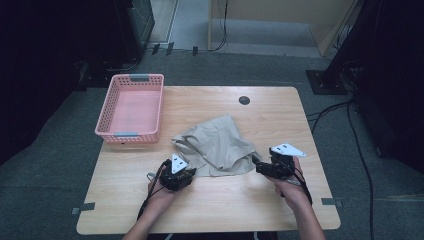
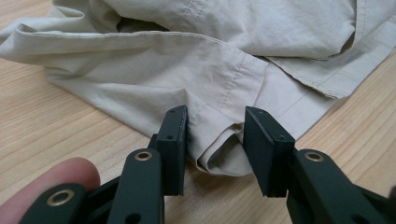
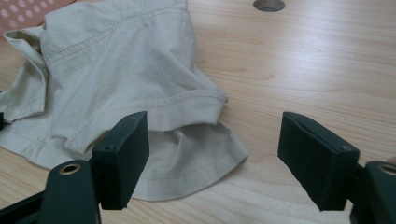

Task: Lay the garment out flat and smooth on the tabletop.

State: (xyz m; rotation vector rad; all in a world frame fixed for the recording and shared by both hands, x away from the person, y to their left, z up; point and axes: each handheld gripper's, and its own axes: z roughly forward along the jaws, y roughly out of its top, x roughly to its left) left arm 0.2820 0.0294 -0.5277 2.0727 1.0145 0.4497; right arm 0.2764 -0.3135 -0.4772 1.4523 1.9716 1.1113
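Near my edge of the table (image 1: pixel 280 107) sits the beige garment (image 1: pixel 220 145), crumpled roughly mid-table, with the pink basket (image 1: pixel 131 107) off to its far left. My left gripper (image 2: pixel 215 135) is right at the near-left hem: a fold of the fabric lies between the jaws, but from the left gripper view I can't honestly tell if the pads are pinching it or just straddling it. Looks close either way.

My right gripper (image 3: pixel 212 154) is wide open with nothing in it, hovering just off the near-right corner of the cloth. From it, the hem lies ahead and to the left, so I reckon that's the way to go in.

Hard to read: the garment is so bunched I can't tell which side is front, and part of the near hem is tucked under itself.
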